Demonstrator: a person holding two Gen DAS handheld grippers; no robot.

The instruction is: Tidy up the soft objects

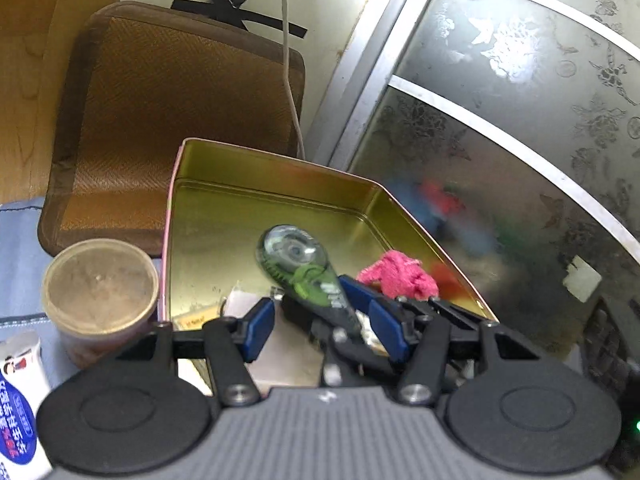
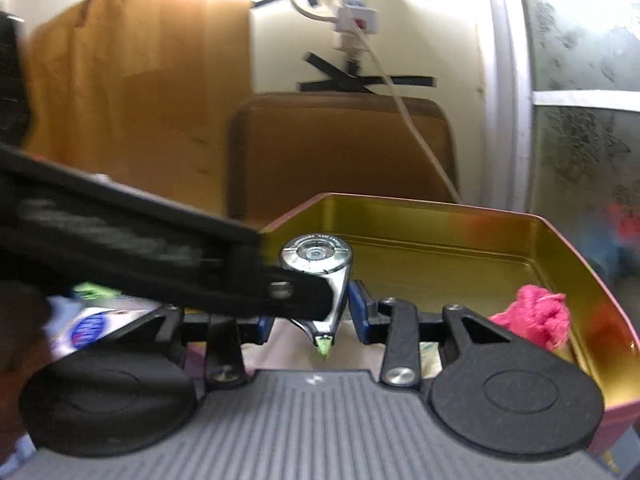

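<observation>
A gold metal tin [image 1: 280, 200] lies open ahead, also in the right wrist view [image 2: 440, 232]. A pink soft cloth [image 1: 400, 276] rests at its right side, seen in the right wrist view [image 2: 536, 316] too. A green and clear correction tape dispenser [image 1: 304, 268] stands up between the blue pads of both grippers. In the right wrist view the dispenser [image 2: 320, 264] sits between the right gripper [image 2: 312, 316] pads, and the left gripper's black finger [image 2: 160, 256] crosses in front of it. The left gripper [image 1: 320, 316] has its pads wide apart, with the right gripper's blue pad inside the gap.
A lidded plastic cup [image 1: 100, 292] stands left of the tin, with a white and blue tube [image 1: 20, 408] beside it on blue cloth. A brown woven cushion [image 1: 168, 120] leans behind. A frosted glass door [image 1: 520, 140] is on the right. A white cable [image 1: 288, 60] hangs down.
</observation>
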